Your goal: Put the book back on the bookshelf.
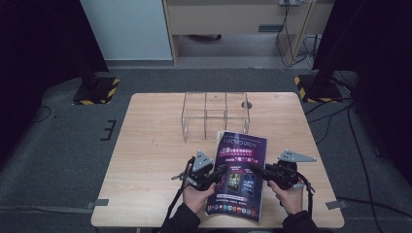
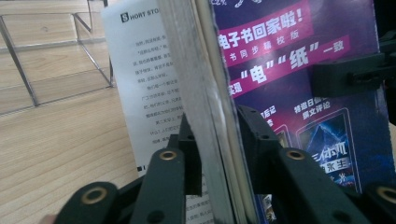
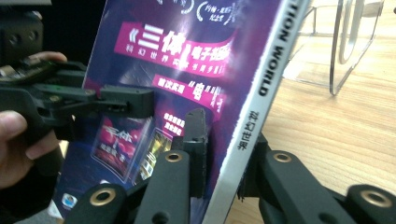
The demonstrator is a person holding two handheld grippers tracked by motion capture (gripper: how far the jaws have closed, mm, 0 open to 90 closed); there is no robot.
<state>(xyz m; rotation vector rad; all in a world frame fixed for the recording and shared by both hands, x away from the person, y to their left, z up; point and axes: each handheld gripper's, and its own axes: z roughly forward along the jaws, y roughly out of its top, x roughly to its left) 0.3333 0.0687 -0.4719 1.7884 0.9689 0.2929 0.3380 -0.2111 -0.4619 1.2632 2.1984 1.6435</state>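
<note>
A purple magazine [image 1: 239, 174] with pink and white lettering is held above the near edge of the wooden table [image 1: 150, 145], tilted up toward the camera. My left gripper [image 1: 221, 171] is shut on its open page edge [image 2: 212, 116], with a jaw on each side of the pages. My right gripper [image 1: 256, 169] is shut on its spine side [image 3: 250, 126], which is white with black lettering. In the right gripper view, the left gripper [image 3: 119, 100] presses on the purple cover [image 3: 163, 60]. A printed white page [image 2: 144, 88] hangs loose behind the cover.
A clear acrylic rack [image 1: 215, 115] with several compartments stands at the middle back of the table, just beyond the magazine. It also appears as the clear rack [image 2: 51, 65] and the rack [image 3: 345, 42] in both gripper views. Bare table lies left and right of it.
</note>
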